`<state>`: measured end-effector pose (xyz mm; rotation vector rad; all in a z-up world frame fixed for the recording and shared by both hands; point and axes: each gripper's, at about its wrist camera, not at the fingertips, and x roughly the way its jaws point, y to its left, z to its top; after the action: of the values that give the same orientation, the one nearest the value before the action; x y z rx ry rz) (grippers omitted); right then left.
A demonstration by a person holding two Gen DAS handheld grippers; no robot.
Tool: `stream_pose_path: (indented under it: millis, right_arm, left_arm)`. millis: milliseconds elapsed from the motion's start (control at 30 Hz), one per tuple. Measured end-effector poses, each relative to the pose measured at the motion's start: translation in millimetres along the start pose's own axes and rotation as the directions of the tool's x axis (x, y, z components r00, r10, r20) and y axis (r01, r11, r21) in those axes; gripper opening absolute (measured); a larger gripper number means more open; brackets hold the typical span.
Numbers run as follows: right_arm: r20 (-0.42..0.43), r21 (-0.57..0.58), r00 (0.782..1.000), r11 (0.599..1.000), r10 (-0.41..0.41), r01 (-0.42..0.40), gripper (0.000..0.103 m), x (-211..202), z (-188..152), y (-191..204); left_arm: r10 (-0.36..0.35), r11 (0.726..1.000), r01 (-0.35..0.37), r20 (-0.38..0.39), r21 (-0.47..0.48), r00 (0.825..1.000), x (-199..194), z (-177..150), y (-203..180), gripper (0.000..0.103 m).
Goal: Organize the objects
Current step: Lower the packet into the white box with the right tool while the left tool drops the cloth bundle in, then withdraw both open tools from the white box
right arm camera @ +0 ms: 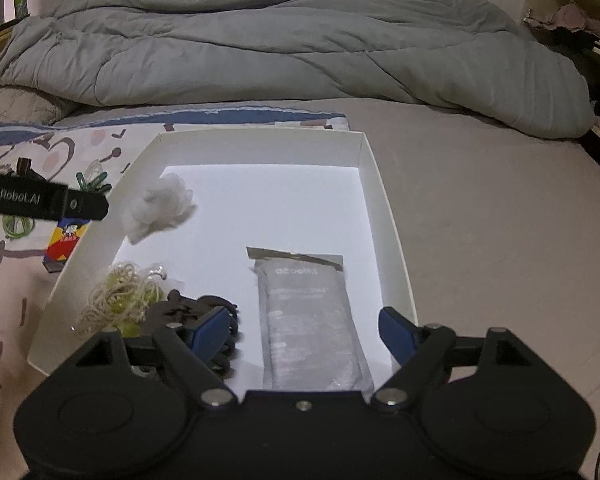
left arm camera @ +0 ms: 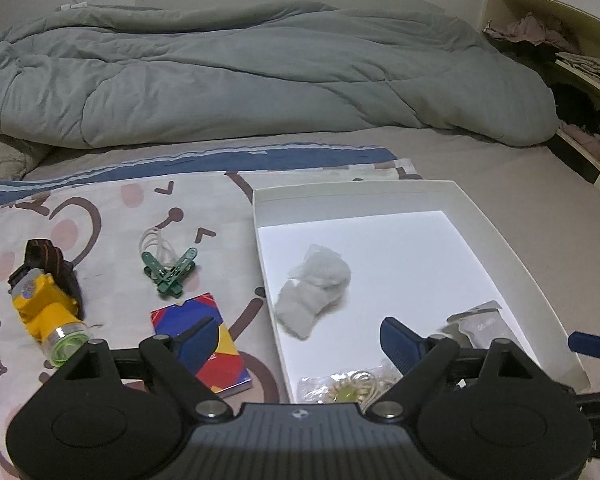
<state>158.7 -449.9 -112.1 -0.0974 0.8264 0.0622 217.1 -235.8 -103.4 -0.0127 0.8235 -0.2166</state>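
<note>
Both grippers [left arm camera: 300, 340] [right arm camera: 300, 330] agape — nothing held

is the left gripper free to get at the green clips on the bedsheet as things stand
Probably yes. The left gripper has its jaws open with nothing between them, and the green clips lie in the open on the sheet, left of the white box, apart from the colourful card box.

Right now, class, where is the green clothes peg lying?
In the left wrist view the green clothes peg lies on the patterned sheet, left of the white box, outside it, between the yellow torch and the colourful card pack.
</note>
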Motion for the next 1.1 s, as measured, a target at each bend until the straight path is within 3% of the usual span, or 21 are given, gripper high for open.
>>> stream_pose_path:
  millis: [533,867,1100]
  right_arm:
    - [0.083,0.163,0.996,0.987,-0.023,0.01,0.086,-46.0,13.5,-2.9]
    - [0.1,0.172,0.993,0.984,-0.068,0.05,0.091,-85.6,11.4,6.5]
    - [0.089,0.164,0.992,0.984,-0.087,0.072,0.095,-102.6,4.3,12.8]
  left_arm:
    - [-0.026,0.999,0.025,0.025,0.046,0.999,-59.0,2.7,6.6,0.088]
    - [-0.043,0.997,0.042,0.014,0.071,0.999,-88.7,-10.5,9.9,0.089]
    - [-0.063,0.996,0.062,0.014,0.071,0.998,-105.5,-21.1,17.7,0.1]
